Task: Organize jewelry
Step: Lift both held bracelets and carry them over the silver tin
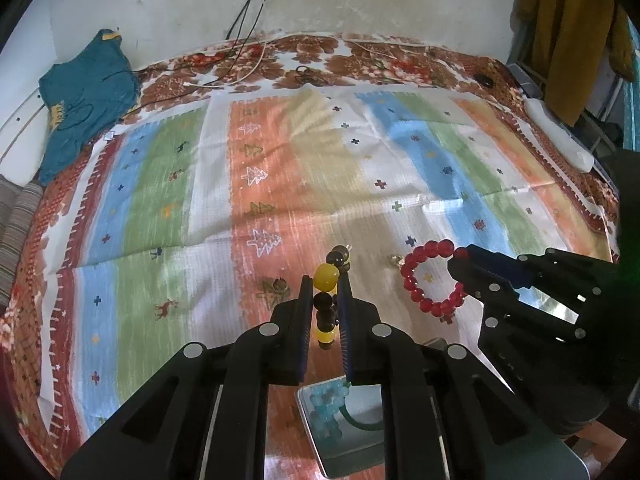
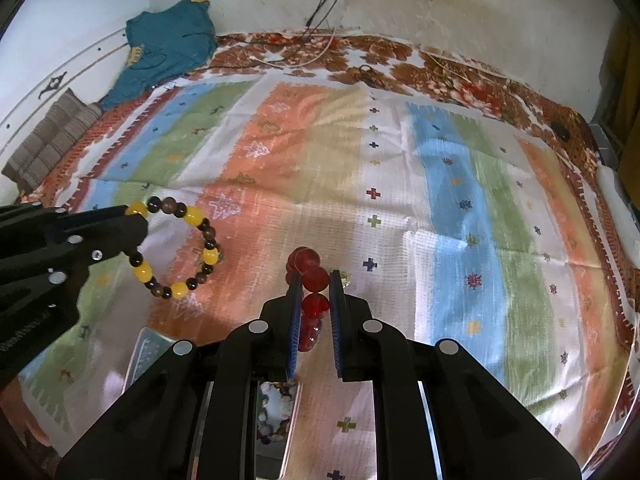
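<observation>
Left gripper (image 1: 325, 292) sat lower centre of the left wrist view, jaws pinched on the yellow-and-brown bead bracelet (image 1: 326, 280), seen edge-on between the pads with beads sticking out past the tips. In the right wrist view the same left gripper (image 2: 136, 220) came in from the left edge, and the bracelet (image 2: 178, 246) hung as an open loop off its tip, above the striped cloth (image 2: 400, 184).

Right gripper (image 2: 313, 292) sat lower centre of its own view, jaws clamped on the red bead bracelet (image 2: 314, 280), beads stacked in a line between the blue pads. In the left wrist view that right gripper (image 1: 466, 264) reached in from the right edge, and the red bracelet (image 1: 434, 278) hung as a ring from its tip, centre right of the frame.

The two bracelets were apart, not touching.

Bottom centre of the left wrist view, under the left gripper: a shiny tray (image 1: 348, 452) with a pale blue bead bracelet (image 1: 328, 408) and a green band (image 1: 360, 422) in it. Small dark bits lay on the cloth near the left gripper tips, too blurred to tell.

Teal garment (image 1: 86, 96) at upper left, cables (image 1: 256, 12) down the wall at top, mustard cloth (image 1: 568, 28) hanging upper right.
</observation>
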A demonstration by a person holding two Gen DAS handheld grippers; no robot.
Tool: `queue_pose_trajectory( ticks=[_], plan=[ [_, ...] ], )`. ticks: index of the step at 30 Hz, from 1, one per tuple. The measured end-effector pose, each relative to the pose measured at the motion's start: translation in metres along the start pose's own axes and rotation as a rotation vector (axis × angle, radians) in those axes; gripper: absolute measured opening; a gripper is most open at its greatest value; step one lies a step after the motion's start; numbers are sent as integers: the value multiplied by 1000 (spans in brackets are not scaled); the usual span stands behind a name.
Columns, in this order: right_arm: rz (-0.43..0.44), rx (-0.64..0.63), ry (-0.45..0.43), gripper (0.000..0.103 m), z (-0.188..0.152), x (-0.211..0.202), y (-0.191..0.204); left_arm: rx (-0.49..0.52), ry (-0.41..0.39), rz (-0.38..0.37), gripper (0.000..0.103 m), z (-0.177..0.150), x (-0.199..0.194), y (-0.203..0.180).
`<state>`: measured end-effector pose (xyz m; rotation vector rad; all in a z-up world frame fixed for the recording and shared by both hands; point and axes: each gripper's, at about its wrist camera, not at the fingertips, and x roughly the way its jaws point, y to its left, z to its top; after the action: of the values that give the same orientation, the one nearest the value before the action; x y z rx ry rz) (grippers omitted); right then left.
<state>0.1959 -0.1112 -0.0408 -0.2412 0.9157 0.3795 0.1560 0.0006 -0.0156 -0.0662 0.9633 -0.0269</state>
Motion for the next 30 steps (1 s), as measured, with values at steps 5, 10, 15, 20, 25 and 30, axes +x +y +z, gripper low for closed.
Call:
queue_pose_trajectory(
  ticks=[5, 10, 15, 20, 25, 30],
  plan=[
    [2, -3, -17, 14, -5, -11, 4, -3, -10, -6, 12, -5, -8, -1],
    [9, -2, -27, 14, -10, -19, 4, -8, -26, -23, 12, -11, -20, -3],
    [15, 0, -32, 14, -15, -25, 5, -12, -51, -31, 12, -16, -32, -7],
    [23, -1, -38, 14, -21, -33, 6, -5, -54, -39, 12, -23, -41, -13],
    [22, 0, -40, 14, -27, -38, 7, 0, -63, -41, 12, -29, -47, -16],
    [25, -1, -40, 14, -34, -42, 9, -1, -75, -51, 12, -35, -56, -18]
  ],
)
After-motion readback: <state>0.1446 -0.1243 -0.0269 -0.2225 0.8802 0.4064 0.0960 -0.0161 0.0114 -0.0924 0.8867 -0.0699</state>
